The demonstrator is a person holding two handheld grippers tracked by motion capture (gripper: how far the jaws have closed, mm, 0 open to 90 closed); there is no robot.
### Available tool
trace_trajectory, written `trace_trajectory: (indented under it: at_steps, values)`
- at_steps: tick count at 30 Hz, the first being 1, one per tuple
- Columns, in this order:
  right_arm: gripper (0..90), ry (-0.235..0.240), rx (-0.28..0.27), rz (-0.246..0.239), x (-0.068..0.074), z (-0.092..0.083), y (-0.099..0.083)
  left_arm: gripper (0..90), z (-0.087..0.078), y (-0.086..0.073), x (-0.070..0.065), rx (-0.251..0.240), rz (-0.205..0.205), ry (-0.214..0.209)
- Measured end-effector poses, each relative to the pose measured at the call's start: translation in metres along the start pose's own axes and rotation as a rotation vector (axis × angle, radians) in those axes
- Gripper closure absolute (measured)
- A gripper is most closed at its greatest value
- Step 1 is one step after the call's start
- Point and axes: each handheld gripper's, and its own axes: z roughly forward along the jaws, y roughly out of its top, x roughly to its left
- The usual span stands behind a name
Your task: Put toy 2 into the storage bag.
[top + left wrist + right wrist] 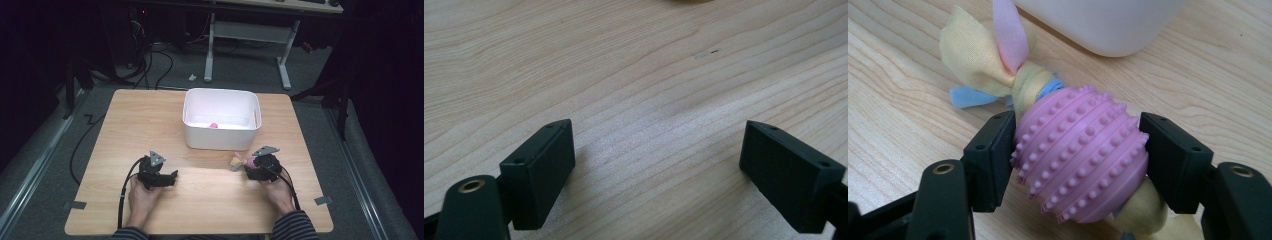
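Left hand (141, 196): comes in from the near edge of the table (210, 210), wrapped round the back of its tool.
Left gripper (173, 175): lies low over the table, jaws pointing right, spread wide with bare wood between them.
Right hand (276, 191): enters from the table's near edge in a striped sleeve (295, 227), gripping its tool from behind.
Right gripper (1078, 150): near the table's right side, jaws pointing left, pressed against both sides of a knobbly pink ball (1080, 152).

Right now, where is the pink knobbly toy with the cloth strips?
The pink knobbly toy sits between the right hand-held gripper jaws, on the table just in front of the white bin's right corner.
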Motion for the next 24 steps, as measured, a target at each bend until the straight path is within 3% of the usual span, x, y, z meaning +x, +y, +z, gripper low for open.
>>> trace_trajectory:
  at_steps: [12, 24]
  values:
    - [33.7, -0.004, -0.082, 0.009, -0.01, -0.024, -0.005, 14.7, 0.0, 0.0, 0.0, -0.001, 0.0, -0.001]
    - [33.8, 0.065, -0.131, 0.063, -0.023, -0.042, -0.008, 15.0, 0.0, 0.0, 0.0, -0.002, 0.0, -0.001]
